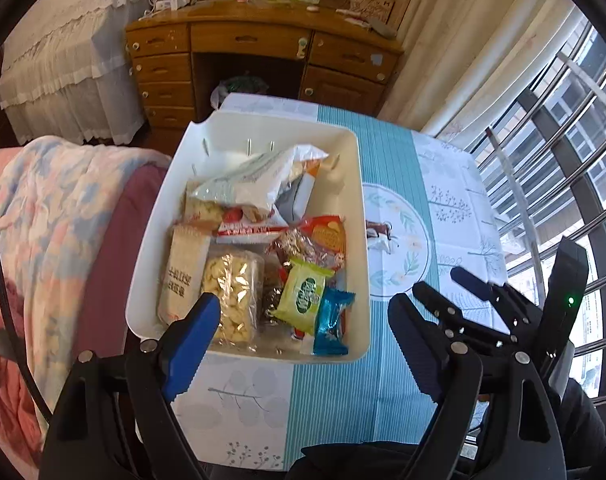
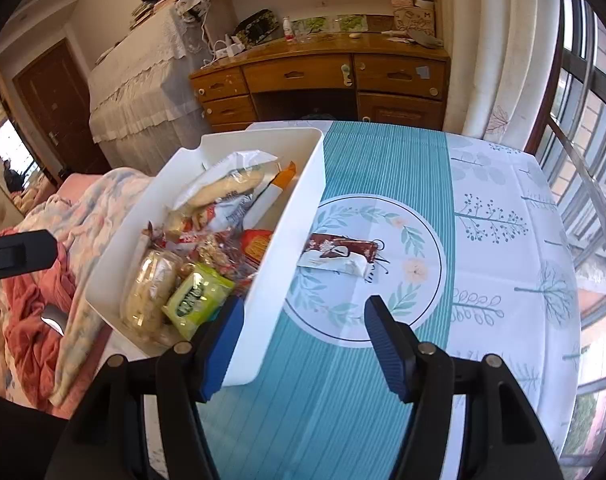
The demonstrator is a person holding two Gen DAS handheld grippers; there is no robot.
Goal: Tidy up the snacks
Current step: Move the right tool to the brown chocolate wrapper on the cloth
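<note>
I hold my right claw (image 2: pixel 305 340) released, its two fingers wide apart, and the last loose snack, a brown and white wrapped bar (image 2: pixel 339 255), lies on the tablecloth (image 2: pixel 503 248) straight ahead of it, a little beyond the fingertips and just beside the right wall of the white bin (image 2: pixel 299 216). My left claw (image 1: pixel 303 340) is also released and grasps nothing; the bin sits ahead of it, and its left finger stands before the bin's near corner. I think the step in hand is to take this bar and put it with the others. To do it well, I should bring the right claw forward and down so that the fingers pass on both long sides of the bar, close on the middle of it and not on the thin wrapper end, then lift high enough to clear the bin wall before I go to the left. The right view shows the whole bar; in the left view the bin wall hides most of it. The left view alone shows the inside of the bin fully: a green packet (image 1: pixel 303 296), a blue packet (image 1: pixel 333 322), a clear bag of biscuits (image 1: pixel 233 300), and the right claw beside mine.
</note>
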